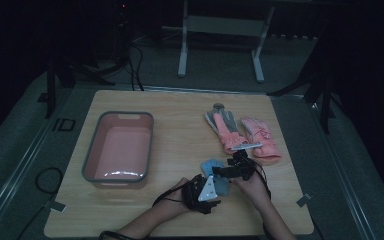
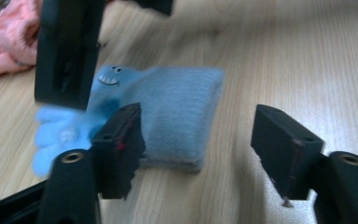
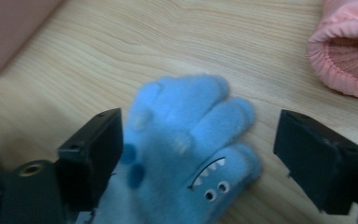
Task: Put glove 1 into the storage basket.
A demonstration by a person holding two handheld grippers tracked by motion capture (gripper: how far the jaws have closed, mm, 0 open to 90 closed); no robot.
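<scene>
A small blue fleece glove (image 1: 213, 169), printed with a toothy cartoon face, lies flat on the wooden tabletop (image 1: 180, 130) near the front edge, between a person's 2 hand-held grippers. The left hand-held gripper (image 1: 203, 192) comes at the glove's cuff end, its jaws apart and pressing on nothing; in the left gripper view the cuff (image 2: 177, 116) lies just beyond the left jaw, not pinched. The right hand-held gripper (image 1: 234, 169) reaches in from the other side, released, its jaws straddling the glove's fingers (image 3: 200, 116) without touching them. Both forearms enter from the bottom of the high view, hands low over the wood and angled toward each other.

The glove looks light, soft and limp; it would likely fold and sag when lifted, so a pinch on the thicker cuff hem, or on cuff and fingertips at once, seems the surest hold. 2 pink gloves (image 1: 245, 134) lie farther back on the right, and a pink basin (image 1: 120, 146) sits well apart on the left.
</scene>
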